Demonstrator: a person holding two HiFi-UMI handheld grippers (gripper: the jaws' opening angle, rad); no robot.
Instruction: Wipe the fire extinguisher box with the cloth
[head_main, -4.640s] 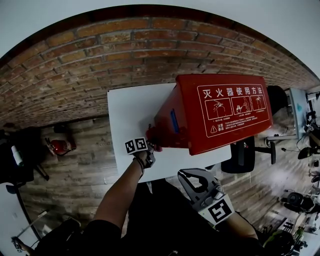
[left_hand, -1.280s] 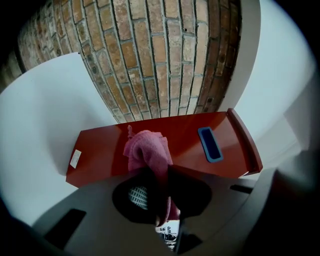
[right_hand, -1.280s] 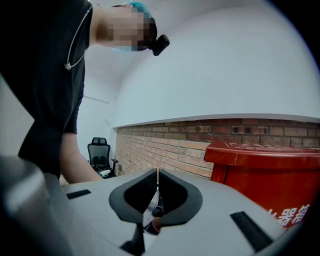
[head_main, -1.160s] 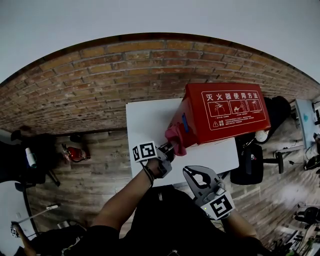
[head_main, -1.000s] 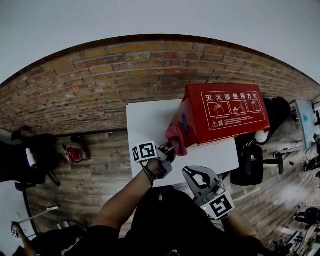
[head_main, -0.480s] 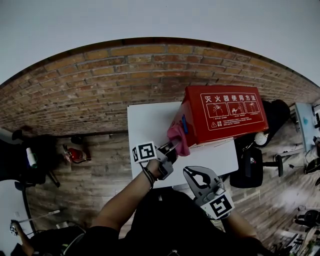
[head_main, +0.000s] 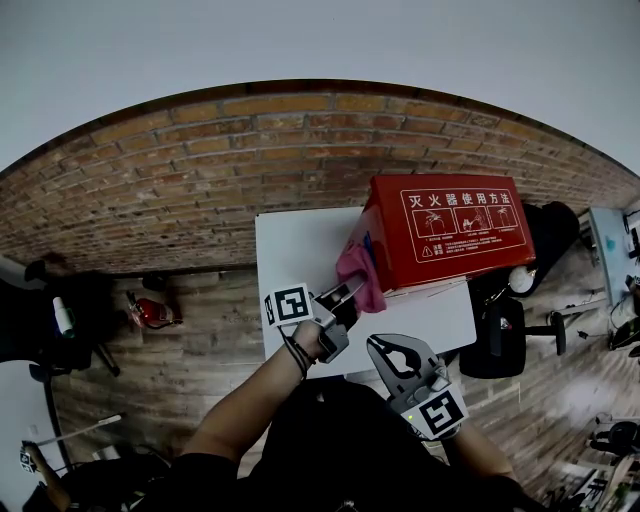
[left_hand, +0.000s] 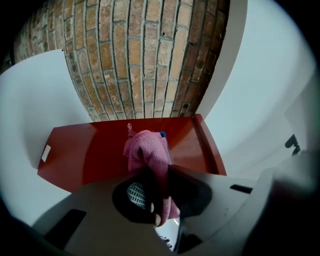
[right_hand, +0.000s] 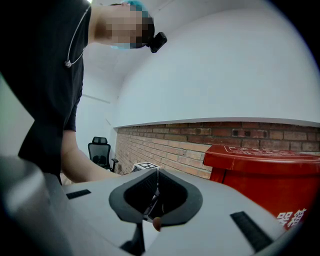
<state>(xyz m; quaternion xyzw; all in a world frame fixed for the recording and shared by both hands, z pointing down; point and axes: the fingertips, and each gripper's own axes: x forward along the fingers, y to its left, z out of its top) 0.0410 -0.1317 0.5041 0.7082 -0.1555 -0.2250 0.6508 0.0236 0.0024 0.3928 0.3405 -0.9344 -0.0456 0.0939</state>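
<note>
The red fire extinguisher box (head_main: 440, 232) stands on a white table (head_main: 300, 260) against the brick wall, white Chinese print on its top. My left gripper (head_main: 345, 297) is shut on a pink cloth (head_main: 360, 270), which lies against the box's left end. In the left gripper view the pink cloth (left_hand: 150, 155) hangs between the closed jaws in front of the red box (left_hand: 95, 150). My right gripper (head_main: 395, 357) is shut and empty, held back near the table's front edge, below the box. In the right gripper view, the box (right_hand: 270, 175) stands to the right.
A small red fire extinguisher (head_main: 150, 312) lies on the wooden floor at the left. A black office chair (head_main: 500, 325) stands right of the table. The brick wall (head_main: 200, 180) runs behind the table. The person's left forearm (head_main: 250, 390) reaches in from below.
The cloth in my left gripper has shifted a little up and to the right along the box's left end. My right gripper has stayed where it was.
</note>
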